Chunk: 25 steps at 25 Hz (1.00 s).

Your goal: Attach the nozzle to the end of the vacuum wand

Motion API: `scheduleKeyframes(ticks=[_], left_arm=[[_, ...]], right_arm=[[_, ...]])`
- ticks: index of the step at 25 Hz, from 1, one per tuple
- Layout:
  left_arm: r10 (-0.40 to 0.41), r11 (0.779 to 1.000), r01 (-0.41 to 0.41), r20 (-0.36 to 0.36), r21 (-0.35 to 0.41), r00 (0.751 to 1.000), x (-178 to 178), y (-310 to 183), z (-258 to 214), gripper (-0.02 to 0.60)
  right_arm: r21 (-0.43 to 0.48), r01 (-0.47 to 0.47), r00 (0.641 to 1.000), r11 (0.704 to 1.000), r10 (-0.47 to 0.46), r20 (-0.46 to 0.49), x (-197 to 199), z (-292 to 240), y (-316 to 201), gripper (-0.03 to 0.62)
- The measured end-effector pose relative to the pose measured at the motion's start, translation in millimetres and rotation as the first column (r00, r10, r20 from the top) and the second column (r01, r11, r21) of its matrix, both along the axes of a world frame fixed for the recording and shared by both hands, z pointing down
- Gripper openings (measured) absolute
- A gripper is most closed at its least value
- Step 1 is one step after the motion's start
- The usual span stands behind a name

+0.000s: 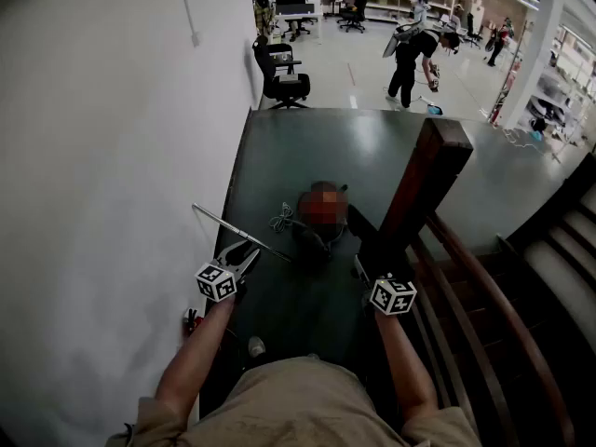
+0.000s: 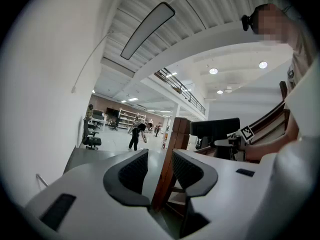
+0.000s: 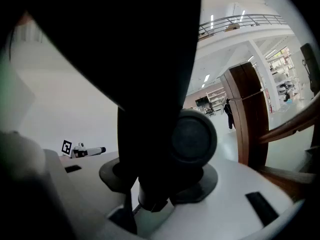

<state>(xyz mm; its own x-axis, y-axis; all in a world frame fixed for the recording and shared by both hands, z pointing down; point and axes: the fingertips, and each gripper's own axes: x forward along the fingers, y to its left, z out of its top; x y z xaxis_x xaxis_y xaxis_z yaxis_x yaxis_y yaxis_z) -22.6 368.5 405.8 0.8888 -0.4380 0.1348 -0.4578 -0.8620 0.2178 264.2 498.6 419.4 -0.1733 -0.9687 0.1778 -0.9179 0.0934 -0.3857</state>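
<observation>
On a dark green stair landing (image 1: 372, 147), a person holds out two grippers side by side, near a tall wooden newel post (image 1: 424, 184). The right gripper (image 3: 160, 179) has its fingers clamped on a black vacuum piece (image 3: 150, 74) with a round, wheel-like disc (image 3: 192, 136) on its side; whether this is the nozzle or the wand end cannot be told. The piece rises from the jaws and fills most of the right gripper view. The left gripper (image 2: 160, 171) stands with its ribbed fingers (image 2: 132, 171) spread and nothing between them, pointing out over the landing. In the head view a thin metal rod (image 1: 228, 223) slants just beyond its tips, and a loose cord (image 1: 284, 217) lies on the floor farther ahead. In the hall beyond, a person in black (image 1: 414, 59) bends over.
</observation>
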Motion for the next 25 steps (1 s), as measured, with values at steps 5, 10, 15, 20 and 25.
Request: scheduleKeyframes(ticks=[5, 10, 15, 20, 25], left_arm=[[-0.010, 1.000, 0.010, -0.011, -0.001, 1.000, -4.8, -4.6, -3.0, 0.149], [-0.032, 0.999, 0.032, -0.010, -0.006, 0.999, -19.3, -7.1, -4.6, 0.149], [-0.053, 0.998, 0.053, -0.015, -0.021, 0.998, -37.5, -11.1, -8.7, 0.149], [-0.094, 0.994, 0.092, -0.032, -0.064, 0.995, -57.7, -28.3, -1.5, 0.149], [-0.129, 0.985, 0.120, -0.072, -0.122, 0.989, -83.0, -86.0, 24.4, 0.149]], right_arm=[[0.028, -0.017, 1.000, 0.999, 0.017, 0.004, 5.6, -10.4, -2.5, 0.192], [0.040, -0.026, 1.000, 0.999, 0.025, 0.018, 2.9, -13.9, -4.3, 0.192], [0.044, -0.018, 0.996, 0.999, 0.014, 0.088, -13.2, -20.4, -8.8, 0.192], [0.047, 0.007, 0.994, 0.999, -0.012, 0.108, -35.4, -26.2, -27.9, 0.192], [0.039, 0.015, 0.993, 0.999, -0.019, 0.115, -61.9, -20.0, -89.7, 0.192]])
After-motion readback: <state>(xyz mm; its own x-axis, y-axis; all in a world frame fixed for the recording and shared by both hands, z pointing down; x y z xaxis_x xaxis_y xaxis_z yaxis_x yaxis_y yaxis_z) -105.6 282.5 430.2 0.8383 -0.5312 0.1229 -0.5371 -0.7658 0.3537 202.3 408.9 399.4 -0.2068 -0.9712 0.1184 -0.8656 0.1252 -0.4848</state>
